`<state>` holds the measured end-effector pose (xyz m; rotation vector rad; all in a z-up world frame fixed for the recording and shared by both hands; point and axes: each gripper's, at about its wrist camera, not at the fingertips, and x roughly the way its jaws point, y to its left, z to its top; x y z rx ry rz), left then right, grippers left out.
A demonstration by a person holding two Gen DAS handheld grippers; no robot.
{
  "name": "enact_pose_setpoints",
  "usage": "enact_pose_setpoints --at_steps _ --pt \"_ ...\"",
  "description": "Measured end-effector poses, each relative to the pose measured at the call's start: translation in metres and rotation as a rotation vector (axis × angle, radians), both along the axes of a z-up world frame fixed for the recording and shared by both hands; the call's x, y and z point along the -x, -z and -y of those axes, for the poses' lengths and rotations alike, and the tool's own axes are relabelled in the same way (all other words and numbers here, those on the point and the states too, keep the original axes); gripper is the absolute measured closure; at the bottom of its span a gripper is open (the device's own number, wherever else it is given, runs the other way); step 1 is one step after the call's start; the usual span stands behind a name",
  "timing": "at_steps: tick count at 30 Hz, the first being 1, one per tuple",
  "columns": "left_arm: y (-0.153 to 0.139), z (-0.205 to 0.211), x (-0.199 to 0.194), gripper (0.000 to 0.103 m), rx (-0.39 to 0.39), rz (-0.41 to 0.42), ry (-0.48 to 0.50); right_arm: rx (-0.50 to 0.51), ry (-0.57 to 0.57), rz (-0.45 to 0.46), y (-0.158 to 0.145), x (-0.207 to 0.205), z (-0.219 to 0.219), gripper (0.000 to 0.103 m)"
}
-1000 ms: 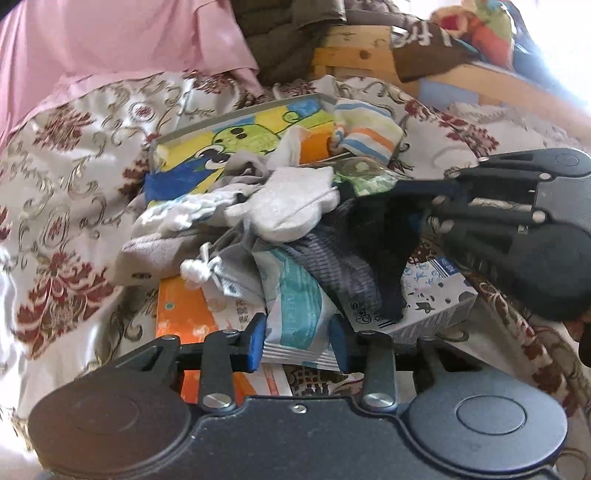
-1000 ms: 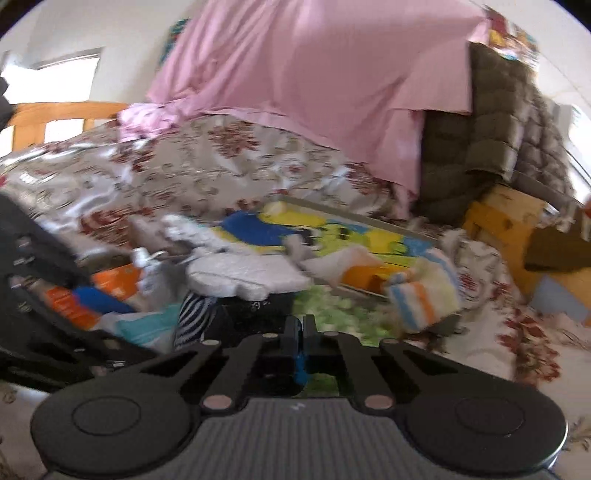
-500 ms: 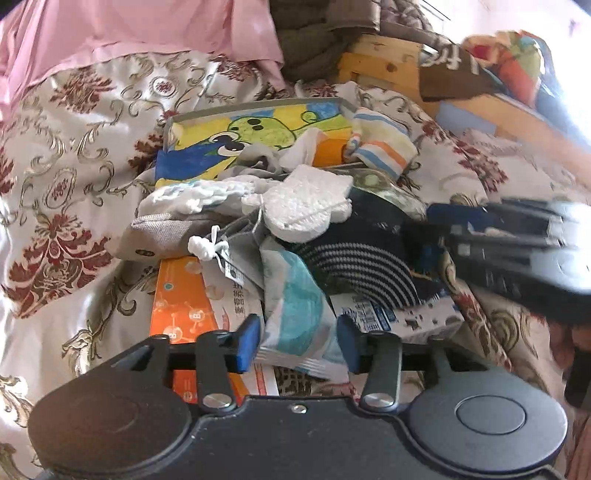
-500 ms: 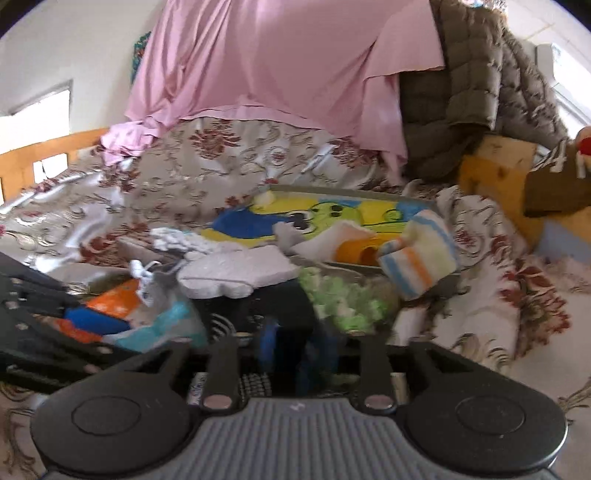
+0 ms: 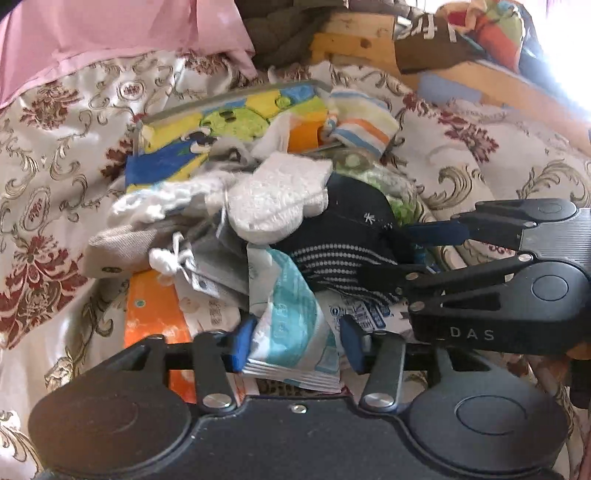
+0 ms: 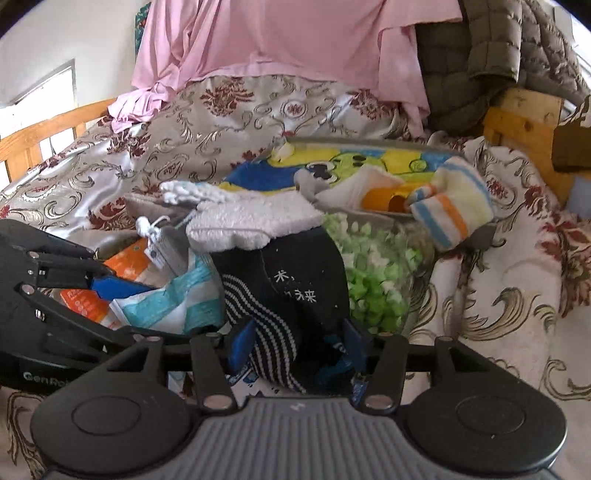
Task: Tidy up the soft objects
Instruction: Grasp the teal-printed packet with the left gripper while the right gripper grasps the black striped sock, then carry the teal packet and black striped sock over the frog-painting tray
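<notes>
The floral bedspread fills most of both views, with a pink sheet draped across the top of the right wrist frame and a quilted olive jacket at its upper right. Centre frame lies your pile of soft objects. At its back sits a cartoon-printed box, and on its right edge a pastel striped sock. Just below that in the right wrist view is a clear bag of green pieces. A fluffy white sock rests on top of the dark navy striped sock, which sits at centre and reaches down to the bottom of the right wrist frame.

Your right gripper has its jaws parted, one blue pad on either side of the navy sock's lower end; you are not yet clamping it. Your left gripper is likewise spread, its pads flanking a teal-and-white tissue packet at lower centre, the left pad touching the packet. An orange packet lies to its left.
</notes>
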<state>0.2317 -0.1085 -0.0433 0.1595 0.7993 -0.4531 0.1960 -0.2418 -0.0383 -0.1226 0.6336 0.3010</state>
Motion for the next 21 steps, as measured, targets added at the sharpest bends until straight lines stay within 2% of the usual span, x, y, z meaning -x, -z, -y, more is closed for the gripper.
enact_pose_setpoints --at_steps 3,5,7,9,11,16,21 --pt "0.003 -0.002 0.000 0.056 0.013 -0.010 -0.017 0.006 -0.012 -0.014 0.002 0.000 -0.001 0.053" --pt "0.002 -0.002 0.000 0.056 0.013 -0.007 -0.027 0.005 -0.021 -0.032 0.004 -0.001 -0.001 0.070" --pt "0.002 -0.002 0.002 0.057 0.015 -0.005 -0.036 0.010 -0.028 -0.035 0.004 0.000 -0.001 0.074" --pt "0.000 -0.002 0.005 0.057 0.018 -0.005 -0.049 0.025 -0.034 -0.029 0.003 0.001 -0.005 0.083" --pt "-0.003 -0.002 0.009 0.058 0.026 -0.002 -0.065 0.043 -0.026 -0.014 0.002 0.005 -0.006 0.096" --pt "-0.014 -0.003 0.025 0.058 0.044 0.015 -0.090 0.109 0.035 0.103 -0.012 0.027 0.001 0.098" --pt "-0.030 -0.001 0.047 0.058 0.060 0.042 -0.087 0.080 0.089 0.201 -0.034 0.049 0.014 0.098"
